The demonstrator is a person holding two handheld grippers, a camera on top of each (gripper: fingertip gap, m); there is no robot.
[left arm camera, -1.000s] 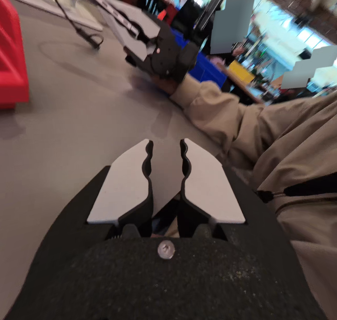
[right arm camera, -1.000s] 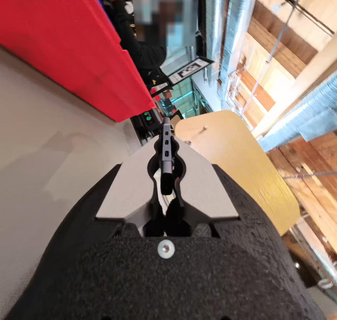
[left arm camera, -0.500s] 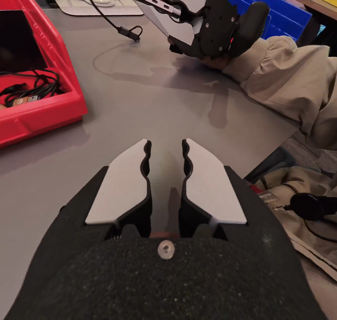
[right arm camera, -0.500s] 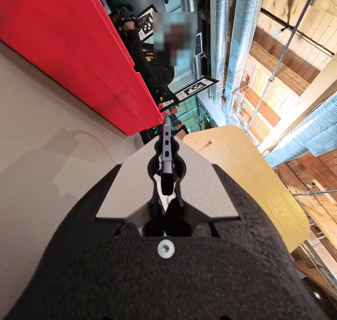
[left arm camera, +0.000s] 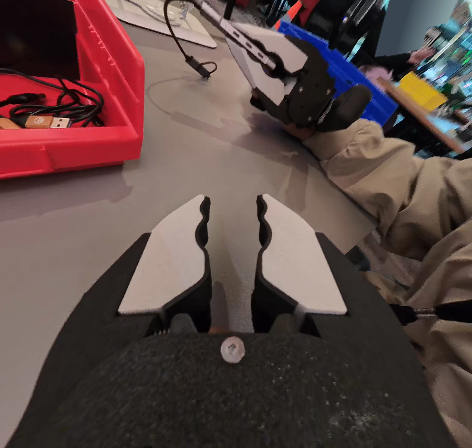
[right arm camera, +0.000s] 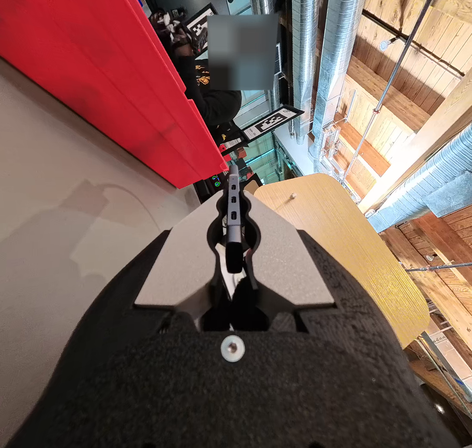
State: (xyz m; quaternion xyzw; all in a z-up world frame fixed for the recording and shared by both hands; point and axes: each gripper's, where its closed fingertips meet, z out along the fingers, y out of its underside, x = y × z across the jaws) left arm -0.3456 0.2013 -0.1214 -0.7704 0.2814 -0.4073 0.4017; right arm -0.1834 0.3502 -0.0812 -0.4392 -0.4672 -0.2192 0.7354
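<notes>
Your right gripper (right arm camera: 233, 198) clamps a slim grey hub (right arm camera: 233, 213) with 3 ports, tilted up off the table (left arm camera: 178, 180). Its black cable (left arm camera: 176, 37) dangles, plug (left arm camera: 201, 69) near the tabletop. Your left gripper (left arm camera: 233, 200) hovers empty, jaws narrowly apart, beside the red bin (left arm camera: 112, 78). Keep the clamp firm.

Slim grey USB hub (right arm camera: 233, 206), row of ports along its edge, clamped edge-up in right claw (right arm camera: 233, 200); short black cable (left arm camera: 176, 35) loops off its far end, plug (left arm camera: 201, 69) touching surface beside red bin (left arm camera: 122, 60).
</notes>
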